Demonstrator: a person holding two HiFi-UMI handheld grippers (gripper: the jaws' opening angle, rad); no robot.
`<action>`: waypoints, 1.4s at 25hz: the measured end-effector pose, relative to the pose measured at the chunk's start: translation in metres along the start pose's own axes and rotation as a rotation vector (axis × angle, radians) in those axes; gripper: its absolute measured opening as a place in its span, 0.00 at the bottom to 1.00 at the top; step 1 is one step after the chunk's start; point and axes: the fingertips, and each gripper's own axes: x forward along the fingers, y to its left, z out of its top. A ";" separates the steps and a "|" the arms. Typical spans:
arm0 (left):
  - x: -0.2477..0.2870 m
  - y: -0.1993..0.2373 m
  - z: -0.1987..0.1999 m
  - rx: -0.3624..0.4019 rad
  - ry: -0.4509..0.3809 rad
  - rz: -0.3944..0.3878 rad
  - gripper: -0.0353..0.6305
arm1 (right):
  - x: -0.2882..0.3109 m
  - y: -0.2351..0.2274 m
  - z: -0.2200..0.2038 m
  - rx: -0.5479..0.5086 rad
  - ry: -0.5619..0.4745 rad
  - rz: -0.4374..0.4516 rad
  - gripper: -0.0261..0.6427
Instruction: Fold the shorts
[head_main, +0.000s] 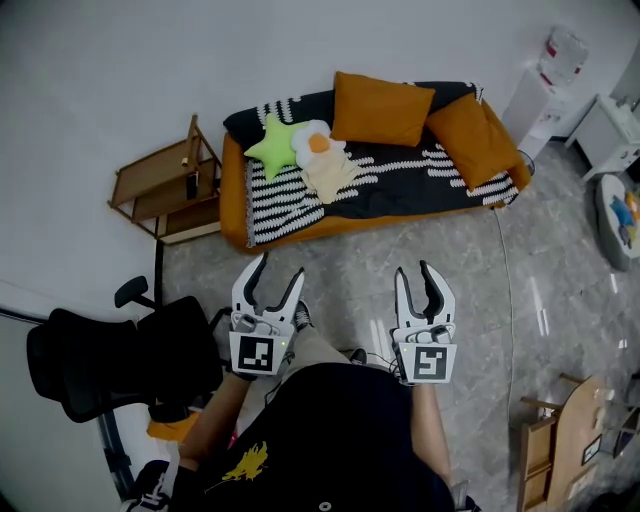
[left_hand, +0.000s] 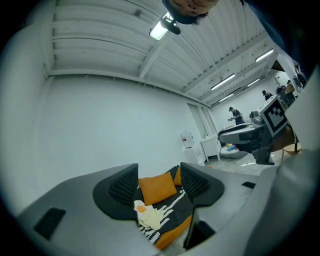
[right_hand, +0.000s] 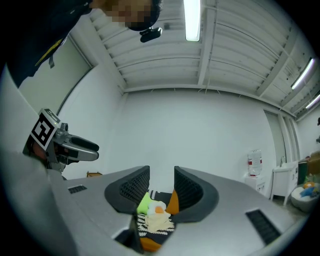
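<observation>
Head view looks steeply down, gripper views level, all facing distant sofa (head_main: 232, 195)

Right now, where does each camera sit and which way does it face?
Head view: on the person's head, looking steeply down at the sofa and floor; shows left tool, right tool, dark shirt.
Left gripper view: on the left tool, looking level along its open jaws at the sofa; right tool at right.
Right gripper view: on the right tool, facing the sofa; left tool at left.
Shared: all three show the sofa's egg pillow.
</observation>
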 end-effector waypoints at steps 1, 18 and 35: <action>0.000 -0.003 0.001 0.005 -0.004 -0.009 0.48 | 0.000 0.000 0.000 0.001 0.000 0.002 0.31; -0.003 0.016 -0.023 -0.059 0.027 0.043 0.64 | -0.010 -0.002 -0.157 -0.043 0.256 0.020 0.80; 0.087 0.121 -0.105 -0.150 0.143 0.085 0.64 | 0.134 0.027 -0.189 -0.044 0.344 0.067 0.80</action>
